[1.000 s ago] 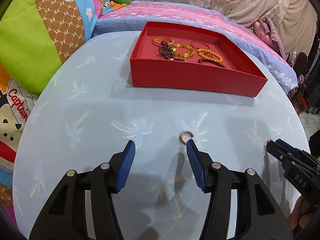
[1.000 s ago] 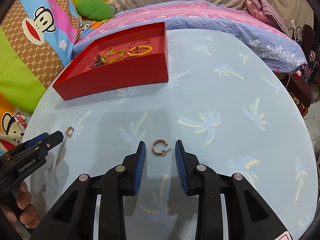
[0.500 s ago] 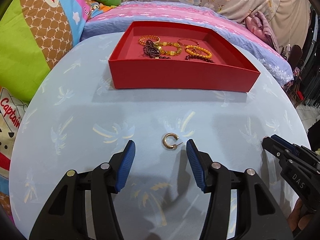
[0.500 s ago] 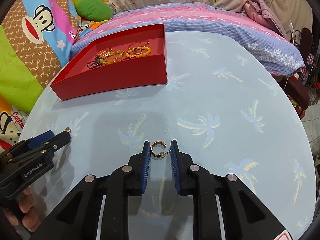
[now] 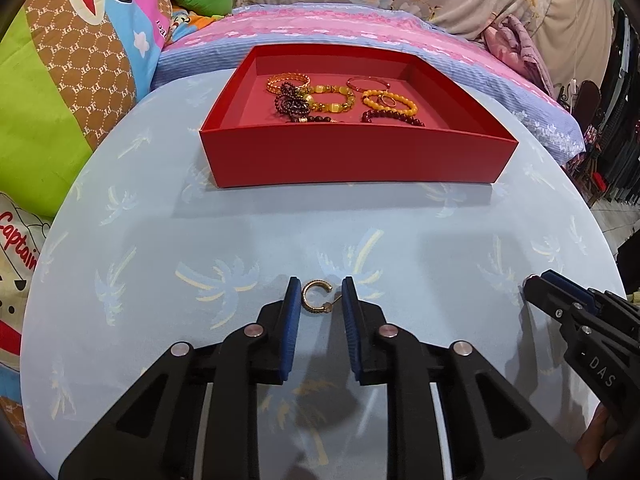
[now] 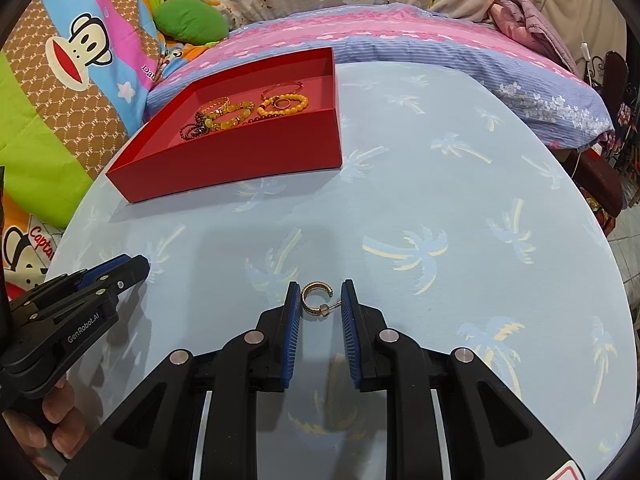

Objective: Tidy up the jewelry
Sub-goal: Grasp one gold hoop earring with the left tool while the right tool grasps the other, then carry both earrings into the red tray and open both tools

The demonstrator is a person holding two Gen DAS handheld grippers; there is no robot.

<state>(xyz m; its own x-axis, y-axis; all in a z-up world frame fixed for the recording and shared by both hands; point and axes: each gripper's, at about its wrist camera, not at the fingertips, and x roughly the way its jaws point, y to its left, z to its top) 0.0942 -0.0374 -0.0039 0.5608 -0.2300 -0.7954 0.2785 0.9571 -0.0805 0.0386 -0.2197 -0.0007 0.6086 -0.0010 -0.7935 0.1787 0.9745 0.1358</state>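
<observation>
On the pale blue palm-print table [image 5: 160, 240] two gold hoop earrings lie near the front edge. One earring [image 5: 306, 300] sits between the blue pads of my left gripper [image 5: 320, 292], whose jaws are closing; the hoop meets one pad and its post the other. My right gripper [image 6: 319, 296] is shut on the second earring [image 6: 314, 310] in the same way. Both earrings still rest on the cloth. Further back stands the red tray [image 5: 352, 160], holding several bead bracelets [image 5: 332, 100] and bangles.
The right gripper's tips [image 5: 536, 282] show at the right edge of the left wrist view, and the left gripper's tips [image 6: 136, 264] at the left of the right wrist view. A bed with pink and blue bedding [image 6: 400, 40] and bright cushions [image 5: 48, 120] surrounds the table.
My left gripper came over its earring and its jaws narrowed from wide apart to either side of it. My right gripper's jaws closed in on the other earring, then held still.
</observation>
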